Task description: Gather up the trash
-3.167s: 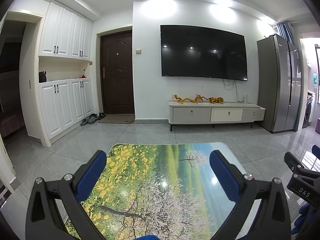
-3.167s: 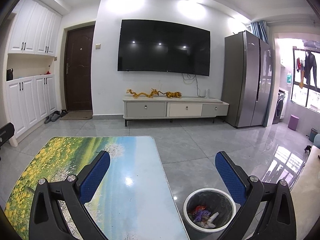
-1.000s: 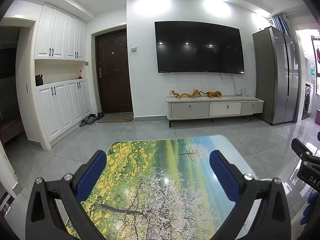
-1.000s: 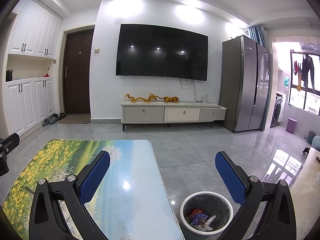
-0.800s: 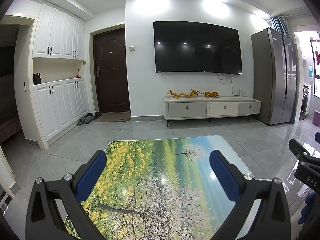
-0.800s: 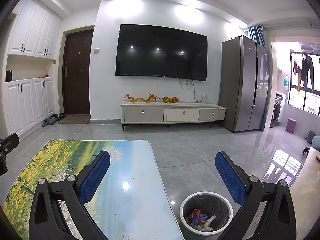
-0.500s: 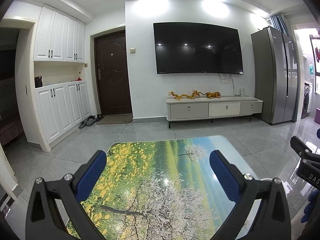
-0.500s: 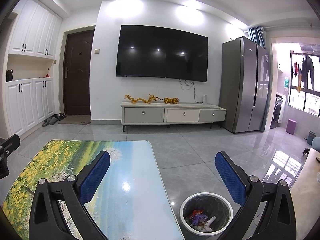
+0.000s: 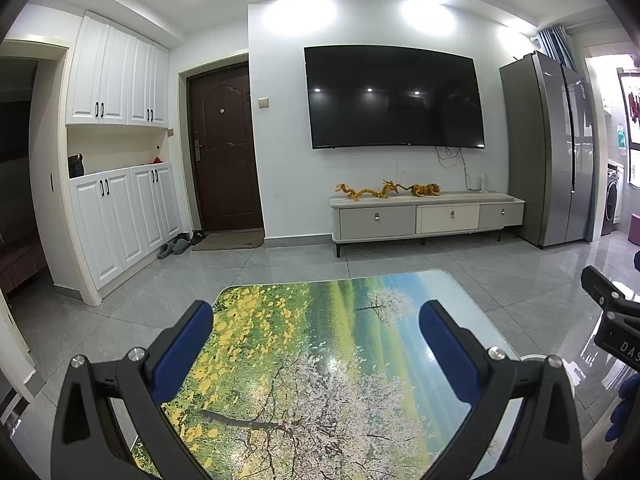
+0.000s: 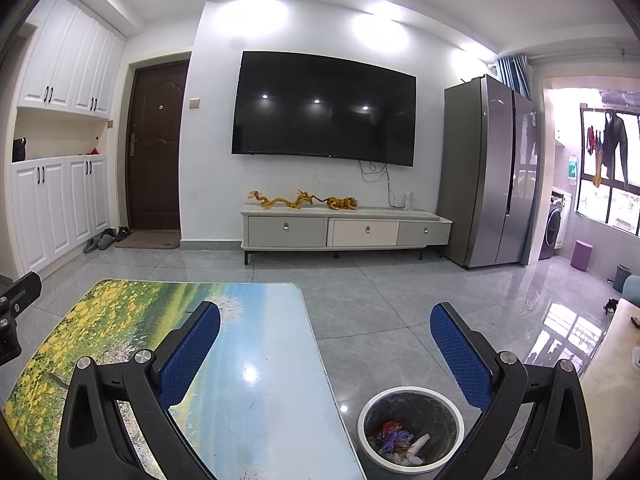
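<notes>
Here both grippers' fingers [image 9: 182, 346] spread empty; upright trash bin [image 10: 410, 428] opens upward, trash [image 10: 396, 442] inside.

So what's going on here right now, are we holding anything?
Nothing is held. The left gripper and the right gripper both hang open and empty over the picture-print table. The visible part of the tabletop shows no loose trash. The bin stands on the floor by the table's right edge, below the right gripper, with red, purple and white scraps already inside.
</notes>
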`<state>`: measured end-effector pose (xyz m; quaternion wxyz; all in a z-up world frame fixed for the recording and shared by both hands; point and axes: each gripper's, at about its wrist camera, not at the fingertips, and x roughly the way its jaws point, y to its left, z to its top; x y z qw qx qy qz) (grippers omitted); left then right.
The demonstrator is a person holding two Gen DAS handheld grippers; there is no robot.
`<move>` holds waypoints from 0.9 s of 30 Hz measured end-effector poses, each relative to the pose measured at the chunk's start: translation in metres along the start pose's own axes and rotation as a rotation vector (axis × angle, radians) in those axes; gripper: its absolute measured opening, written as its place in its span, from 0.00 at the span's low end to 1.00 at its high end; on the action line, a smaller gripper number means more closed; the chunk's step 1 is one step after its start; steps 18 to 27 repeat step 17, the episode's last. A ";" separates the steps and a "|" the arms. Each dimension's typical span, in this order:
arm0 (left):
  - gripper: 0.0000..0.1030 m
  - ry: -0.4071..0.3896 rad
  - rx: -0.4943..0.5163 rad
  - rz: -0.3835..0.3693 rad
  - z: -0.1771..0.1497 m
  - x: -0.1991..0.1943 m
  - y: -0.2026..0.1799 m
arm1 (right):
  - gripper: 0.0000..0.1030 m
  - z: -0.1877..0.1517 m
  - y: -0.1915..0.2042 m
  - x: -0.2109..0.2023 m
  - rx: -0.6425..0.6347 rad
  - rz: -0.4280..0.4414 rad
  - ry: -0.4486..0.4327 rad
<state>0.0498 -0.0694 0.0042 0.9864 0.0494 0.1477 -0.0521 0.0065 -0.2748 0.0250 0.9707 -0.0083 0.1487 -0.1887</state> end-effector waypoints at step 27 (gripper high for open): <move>1.00 0.017 -0.017 -0.005 0.001 0.003 0.003 | 1.00 0.001 -0.001 -0.002 -0.003 0.000 -0.013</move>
